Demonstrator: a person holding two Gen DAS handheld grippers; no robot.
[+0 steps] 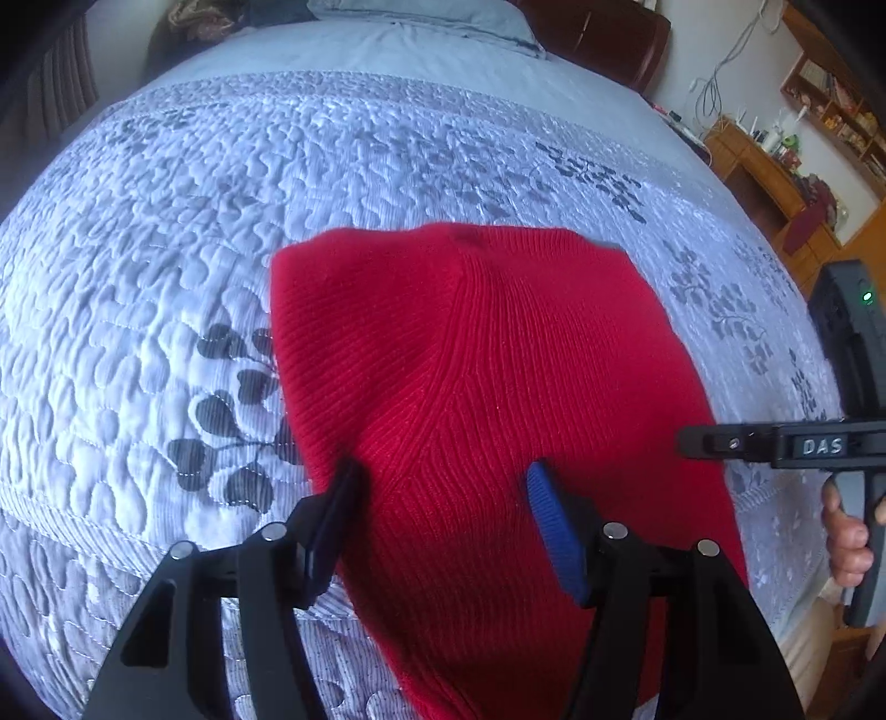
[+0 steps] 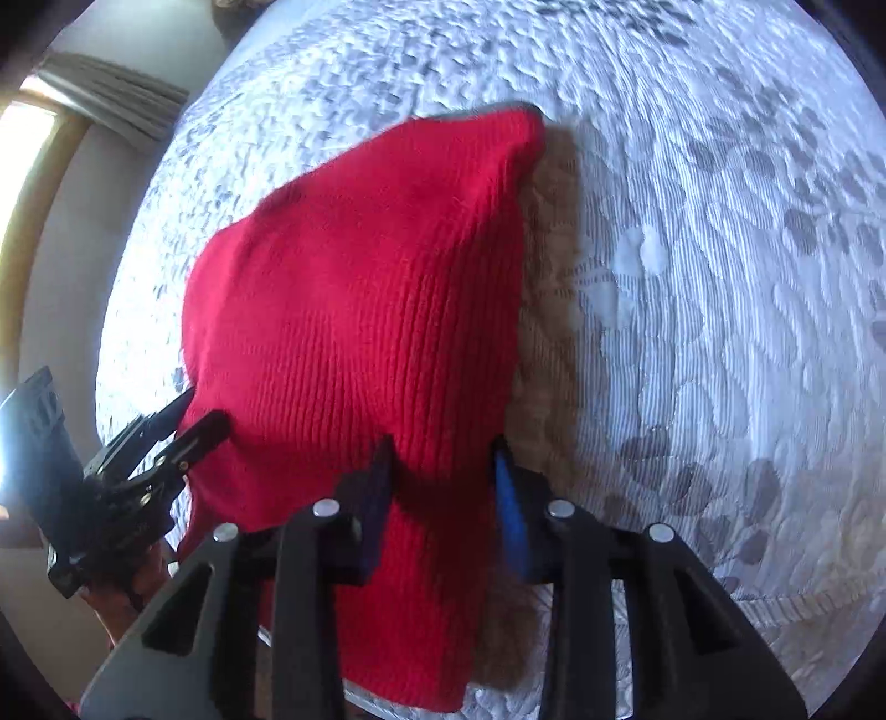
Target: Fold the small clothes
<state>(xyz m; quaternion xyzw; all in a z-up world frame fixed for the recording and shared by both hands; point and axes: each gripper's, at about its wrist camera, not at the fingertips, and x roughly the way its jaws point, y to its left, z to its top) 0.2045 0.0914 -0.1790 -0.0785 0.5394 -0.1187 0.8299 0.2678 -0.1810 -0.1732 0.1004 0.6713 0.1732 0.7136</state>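
Note:
A red ribbed knit garment (image 1: 470, 354) lies on the quilted bedspread (image 1: 166, 232); it also shows in the right wrist view (image 2: 354, 288), with a brown furry patch (image 2: 551, 266) along its right edge. My left gripper (image 1: 443, 487) is open, its jaws standing over the garment's near part with the red cloth between them. My right gripper (image 2: 443, 465) is open, jaws astride the garment's near edge. The right gripper also shows in the left wrist view (image 1: 692, 443), at the garment's right edge. The left gripper shows in the right wrist view (image 2: 194, 415), at the garment's left edge.
The bedspread (image 2: 720, 277) is pale blue-white with grey leaf prints. A pillow (image 1: 421, 16) and a dark headboard (image 1: 603, 39) are at the far end. A wooden desk and shelves (image 1: 775, 166) stand to the right of the bed. A curtain and window (image 2: 66, 127) are at left.

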